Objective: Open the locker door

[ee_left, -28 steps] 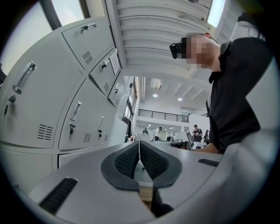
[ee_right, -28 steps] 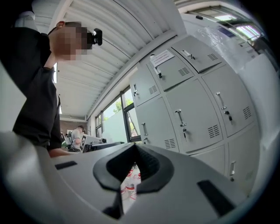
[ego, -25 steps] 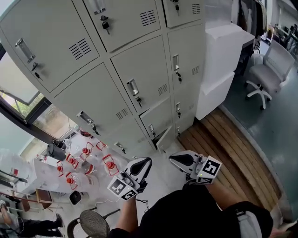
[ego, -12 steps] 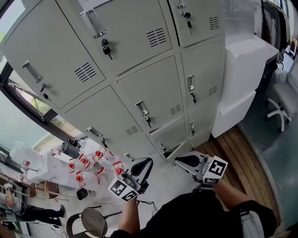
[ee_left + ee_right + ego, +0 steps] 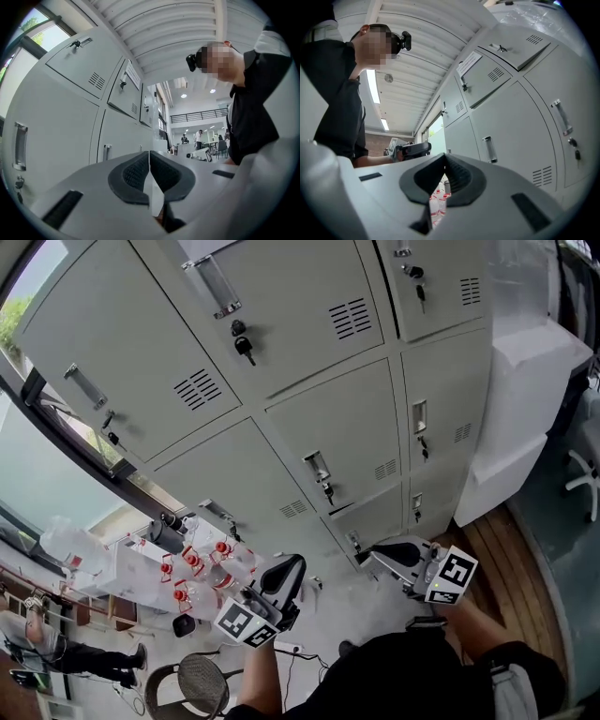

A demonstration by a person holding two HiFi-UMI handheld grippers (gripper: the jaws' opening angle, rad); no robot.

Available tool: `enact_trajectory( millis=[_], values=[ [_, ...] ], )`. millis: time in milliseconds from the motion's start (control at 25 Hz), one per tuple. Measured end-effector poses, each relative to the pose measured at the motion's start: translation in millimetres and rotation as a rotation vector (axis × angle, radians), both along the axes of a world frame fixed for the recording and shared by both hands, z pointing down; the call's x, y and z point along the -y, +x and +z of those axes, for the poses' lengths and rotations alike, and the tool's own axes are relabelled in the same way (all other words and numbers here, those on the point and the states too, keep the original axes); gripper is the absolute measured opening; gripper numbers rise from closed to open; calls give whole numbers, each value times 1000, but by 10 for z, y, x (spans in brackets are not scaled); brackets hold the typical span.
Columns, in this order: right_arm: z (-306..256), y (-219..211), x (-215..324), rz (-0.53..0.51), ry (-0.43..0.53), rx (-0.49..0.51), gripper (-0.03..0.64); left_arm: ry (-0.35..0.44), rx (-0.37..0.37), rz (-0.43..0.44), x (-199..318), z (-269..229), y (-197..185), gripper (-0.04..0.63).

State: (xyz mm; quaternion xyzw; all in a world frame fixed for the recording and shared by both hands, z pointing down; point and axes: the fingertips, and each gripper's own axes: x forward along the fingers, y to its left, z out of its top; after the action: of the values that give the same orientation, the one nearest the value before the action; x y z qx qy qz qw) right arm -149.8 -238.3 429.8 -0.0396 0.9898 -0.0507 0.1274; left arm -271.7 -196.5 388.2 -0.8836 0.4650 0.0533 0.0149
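Note:
A bank of grey metal lockers point(image 5: 328, 427) fills the head view, each door with a handle, a key and a vent. The lowest door of the middle column point(image 5: 380, 518) lies just beyond my right gripper point(image 5: 372, 555), which is shut and holds nothing. My left gripper point(image 5: 287, 568) is also shut and empty, and hangs apart from the lockers, to the left. The left gripper view shows the closed jaws point(image 5: 149, 155) with locker doors point(image 5: 70, 126) on the left. In the right gripper view the closed jaws point(image 5: 444, 158) point along locker doors point(image 5: 511, 122).
Water bottles with red caps point(image 5: 202, 568) stand on the floor at the lockers' foot, by the window. White boxes point(image 5: 525, 409) flank the lockers on the right, above a wooden floor strip point(image 5: 497, 549). A round stool point(image 5: 202, 681) is near my left arm.
The head view has swung, so the lockers sit lower and further right. Both grippers stayed shut; the right one drifted slightly right.

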Motion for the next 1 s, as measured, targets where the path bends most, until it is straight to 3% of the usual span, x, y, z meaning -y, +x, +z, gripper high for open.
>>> enact_trajectory(
  millis=[120, 360, 640, 840, 1000],
  values=[
    [-228, -118, 151, 54, 24, 4, 12, 6, 19, 20, 94, -168, -173, 20],
    [-916, -322, 394, 142, 179, -17, 12, 28, 62, 25, 264, -669, -483, 20],
    [-1814, -515, 513, 165, 348, 12, 14, 66, 89, 57, 328, -1207, -702, 20],
    [-2514, -509, 525, 152, 398, 91, 20, 93, 92, 81, 333, -1585, -738, 20],
    [-2986, -549, 435, 170, 525, 77, 71, 112, 122, 116, 342, -1839, -679, 20]
  ],
)
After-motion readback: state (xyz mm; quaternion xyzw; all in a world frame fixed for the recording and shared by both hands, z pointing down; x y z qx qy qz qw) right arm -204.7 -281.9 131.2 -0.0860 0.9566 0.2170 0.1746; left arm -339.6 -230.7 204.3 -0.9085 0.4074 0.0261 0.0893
